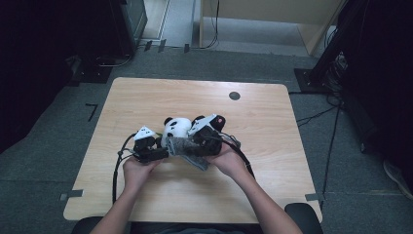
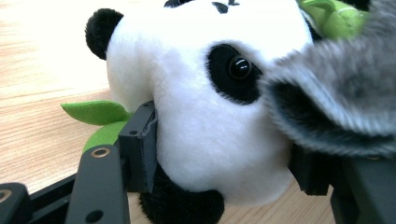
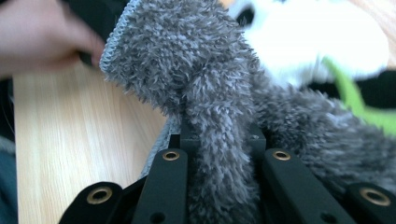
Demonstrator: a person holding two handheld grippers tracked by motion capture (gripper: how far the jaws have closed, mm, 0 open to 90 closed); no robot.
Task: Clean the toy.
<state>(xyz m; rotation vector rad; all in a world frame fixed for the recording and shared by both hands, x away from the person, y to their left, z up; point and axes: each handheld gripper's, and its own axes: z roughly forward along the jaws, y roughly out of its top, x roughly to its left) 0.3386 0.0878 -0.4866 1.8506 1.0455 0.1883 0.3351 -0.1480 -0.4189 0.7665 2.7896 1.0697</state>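
A black-and-white plush panda (image 1: 176, 127) with green felt leaves lies near the middle of the wooden table (image 1: 146, 97). My left gripper (image 1: 155, 145) is shut on the panda's white head (image 2: 205, 130), one jaw pressing each side. My right gripper (image 1: 195, 144) is shut on a fold of fuzzy grey cloth (image 3: 219, 154), which stands up between its jaws and spreads towards the panda (image 3: 317, 42). In the left gripper view the grey cloth (image 2: 336, 93) hangs over the right side of the panda's face. In the high view the grey cloth (image 1: 187, 148) lies between both grippers.
A round dark grommet (image 1: 234, 95) sits in the table's far right part. The person's hands (image 1: 229, 163) hold both grippers near the table's front half. Cables (image 1: 117, 168) trail off the front left. Dark stands and cords crowd the floor at the right.
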